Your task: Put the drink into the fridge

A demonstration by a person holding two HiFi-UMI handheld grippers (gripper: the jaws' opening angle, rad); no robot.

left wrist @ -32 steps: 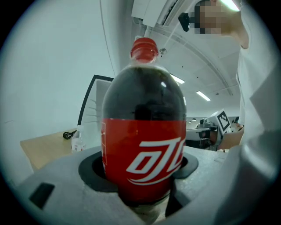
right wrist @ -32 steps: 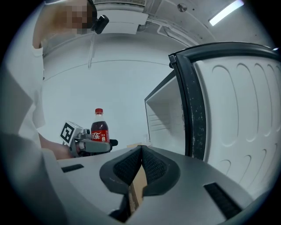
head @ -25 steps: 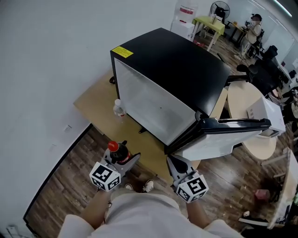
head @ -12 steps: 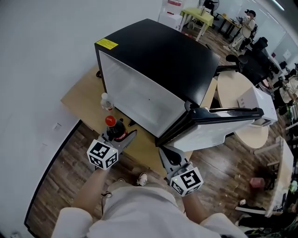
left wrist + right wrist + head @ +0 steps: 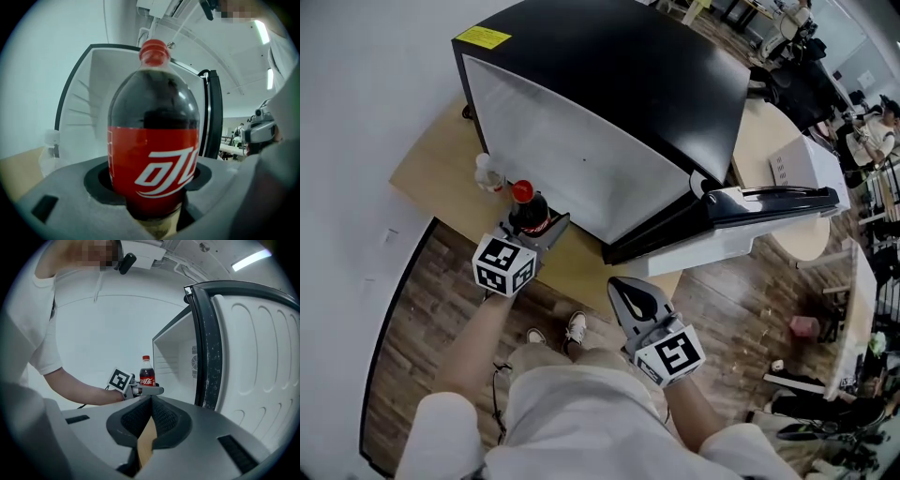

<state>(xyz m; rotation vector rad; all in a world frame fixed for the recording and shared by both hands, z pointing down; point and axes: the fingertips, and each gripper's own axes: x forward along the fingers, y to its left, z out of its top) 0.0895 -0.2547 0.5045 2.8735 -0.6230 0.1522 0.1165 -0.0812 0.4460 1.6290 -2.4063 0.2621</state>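
Observation:
A cola bottle (image 5: pixel 528 212) with a red cap and red label (image 5: pixel 152 157) stands upright between the jaws of my left gripper (image 5: pixel 546 228), which is shut on its lower body. It hangs just in front of the left part of the open black fridge (image 5: pixel 609 84), whose white inside (image 5: pixel 93 108) fills the background behind the bottle. The right gripper view shows the held bottle (image 5: pixel 146 373) level with the fridge opening (image 5: pixel 176 362). My right gripper (image 5: pixel 623 289) is lower and to the right, below the fridge's front corner, jaws together (image 5: pixel 150 399) and empty.
The fridge door (image 5: pixel 769 202) stands swung open to the right, its white inner lining (image 5: pixel 253 366) close beside my right gripper. A small clear plastic bottle (image 5: pixel 487 172) stands on the wooden platform (image 5: pixel 422 173) left of the fridge. Tables and chairs are at the far right.
My left gripper has carried the cola bottle forward and a little down, closer to the fridge opening and the clear bottle. The right gripper has stayed about where it was.

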